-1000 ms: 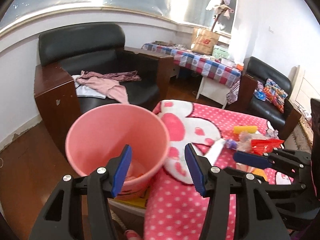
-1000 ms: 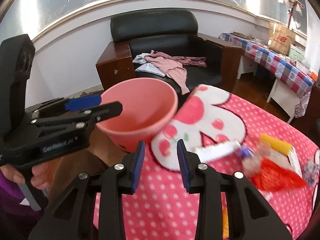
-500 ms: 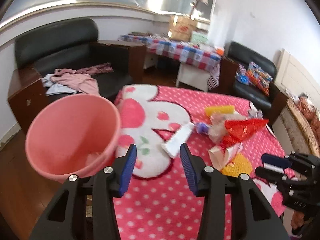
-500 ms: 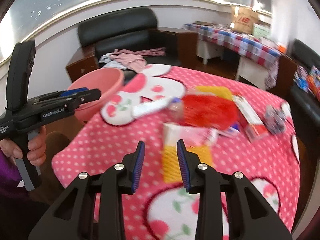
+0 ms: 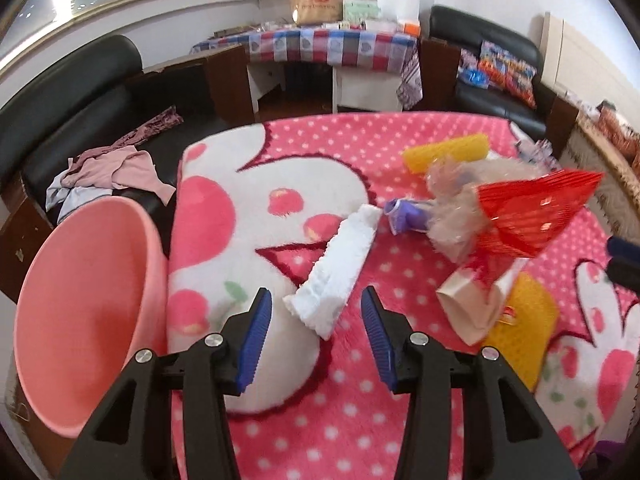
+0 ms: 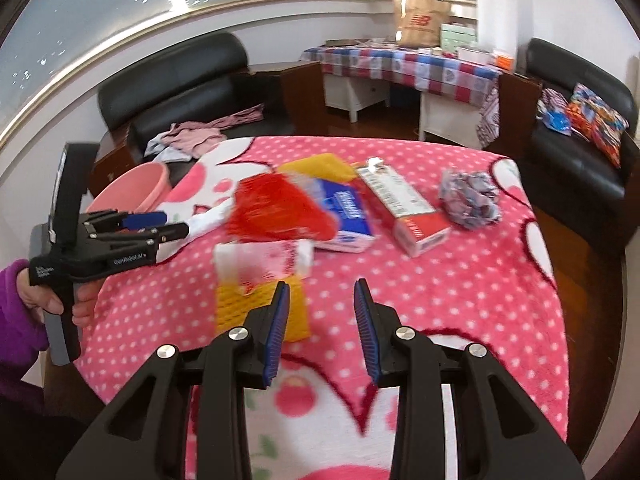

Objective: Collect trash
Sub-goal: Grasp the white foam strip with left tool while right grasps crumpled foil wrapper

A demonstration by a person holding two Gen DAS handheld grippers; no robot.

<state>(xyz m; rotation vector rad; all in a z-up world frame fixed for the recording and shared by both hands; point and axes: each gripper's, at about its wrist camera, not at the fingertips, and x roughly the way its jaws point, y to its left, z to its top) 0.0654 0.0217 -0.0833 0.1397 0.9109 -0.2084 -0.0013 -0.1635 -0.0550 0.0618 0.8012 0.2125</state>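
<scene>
The left gripper's (image 5: 316, 334) fingers stood apart with nothing between them, just short of a white foam strip (image 5: 340, 270) lying on the counter. The right gripper's (image 6: 322, 326) fingers were parted too, narrower, empty, hovering over bare pink cloth beside a yellow sponge (image 6: 260, 312).

And the surface: a pink blanket (image 6: 460, 304) with white dots and cartoon patches covered the whole counter. The trash lay scattered across its middle: a red mesh bag (image 6: 280, 210) on top of the heap, a blue-and-white tissue pack (image 6: 348, 210) touching it, a long red-and-white box (image 6: 404, 208) just beside that, and a crumpled ball of paper (image 6: 470, 198) off on its own. Another yellow roll (image 5: 446, 152) sat at the far side of the pile. A pink bucket (image 5: 80, 304) stood tilted against the counter's left edge, apart from the trash.

Around the room: a black armchair (image 6: 180, 76) with pink clothes (image 5: 112, 170) dumped on the seat, a side table under a checked cloth (image 6: 400, 64), a brown paper bag (image 6: 422, 22) on it, and a second black chair (image 6: 576, 120) with bright cushions.

Hard to read: the stuff under the red mesh blurred together, the print on the box was illegible, and the bucket's inside could not be made out. A hand (image 6: 60, 304) in a purple sleeve gripped the left tool's handle.
</scene>
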